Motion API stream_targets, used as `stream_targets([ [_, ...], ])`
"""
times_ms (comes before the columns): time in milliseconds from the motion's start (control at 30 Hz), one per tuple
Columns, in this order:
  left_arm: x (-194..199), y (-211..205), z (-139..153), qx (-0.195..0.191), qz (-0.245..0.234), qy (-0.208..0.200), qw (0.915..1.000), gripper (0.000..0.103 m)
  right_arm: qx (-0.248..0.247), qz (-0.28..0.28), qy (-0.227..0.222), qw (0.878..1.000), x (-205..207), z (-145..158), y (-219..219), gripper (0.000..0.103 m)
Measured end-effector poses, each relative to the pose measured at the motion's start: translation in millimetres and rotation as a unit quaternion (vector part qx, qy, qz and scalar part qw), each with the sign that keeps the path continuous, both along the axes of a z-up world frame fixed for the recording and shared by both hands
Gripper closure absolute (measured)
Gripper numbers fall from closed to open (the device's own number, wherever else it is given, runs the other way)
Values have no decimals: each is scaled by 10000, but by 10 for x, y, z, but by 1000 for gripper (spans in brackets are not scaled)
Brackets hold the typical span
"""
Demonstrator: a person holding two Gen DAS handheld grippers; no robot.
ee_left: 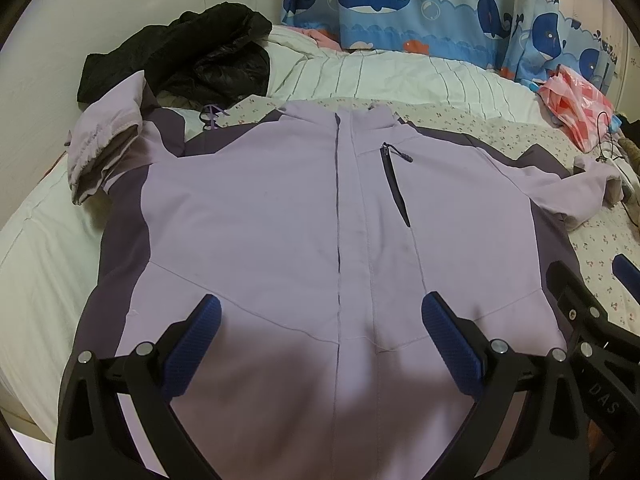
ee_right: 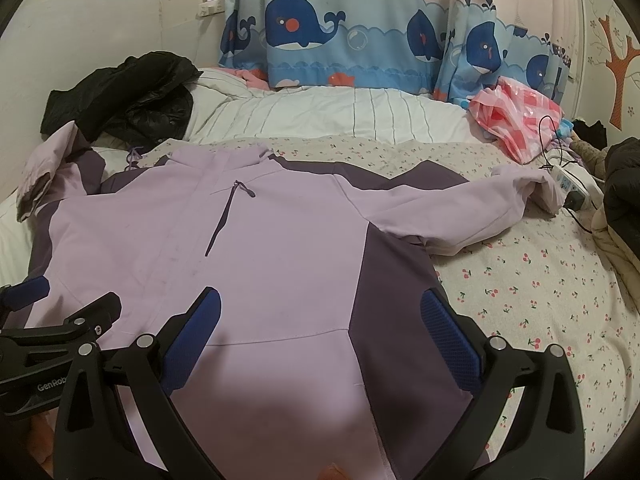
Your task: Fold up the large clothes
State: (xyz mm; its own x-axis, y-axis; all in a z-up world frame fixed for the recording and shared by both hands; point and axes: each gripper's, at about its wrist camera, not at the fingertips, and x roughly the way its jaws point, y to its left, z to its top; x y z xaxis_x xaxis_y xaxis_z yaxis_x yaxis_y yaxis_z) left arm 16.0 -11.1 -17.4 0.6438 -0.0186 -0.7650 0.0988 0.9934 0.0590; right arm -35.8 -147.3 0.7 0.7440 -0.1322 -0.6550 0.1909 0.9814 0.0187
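Note:
A lilac jacket (ee_left: pixel 280 208) with dark purple side panels lies face up and spread flat on the bed, zip closed, collar toward the far side. Its left sleeve (ee_left: pixel 104 148) is bunched up at the far left; its right sleeve (ee_right: pixel 472 208) stretches out to the right. My left gripper (ee_left: pixel 320 320) hovers open over the lower front of the jacket, nothing between its blue pads. My right gripper (ee_right: pixel 320 316) is open too, above the jacket's (ee_right: pixel 248 248) lower right part near the dark panel. Each gripper shows at the edge of the other's view.
A black puffy coat (ee_left: pixel 192 56) is heaped at the far left. A pink plastic bag (ee_right: pixel 516 116), a power strip with cables (ee_right: pixel 568 188) and a dark garment (ee_right: pixel 624 184) sit at the right. The bed's cherry-print sheet (ee_right: pixel 540 288) extends right; whale curtains (ee_right: pixel 360 40) hang behind.

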Motion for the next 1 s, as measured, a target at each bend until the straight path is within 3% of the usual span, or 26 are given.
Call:
stream_targets([
  [733,75,-64,-69,-134,-61,211,9997,7,443,42,130,9989,48,-48,-135,6],
  [900,68,-81,-59,-163,-119,229,9995,7,1042,-62,94,9945,37,37,-409,6],
  [1000,78,-65,-49,-208,-115,240,9994,7,1850,-317,9,9822,15,92,-890,6],
])
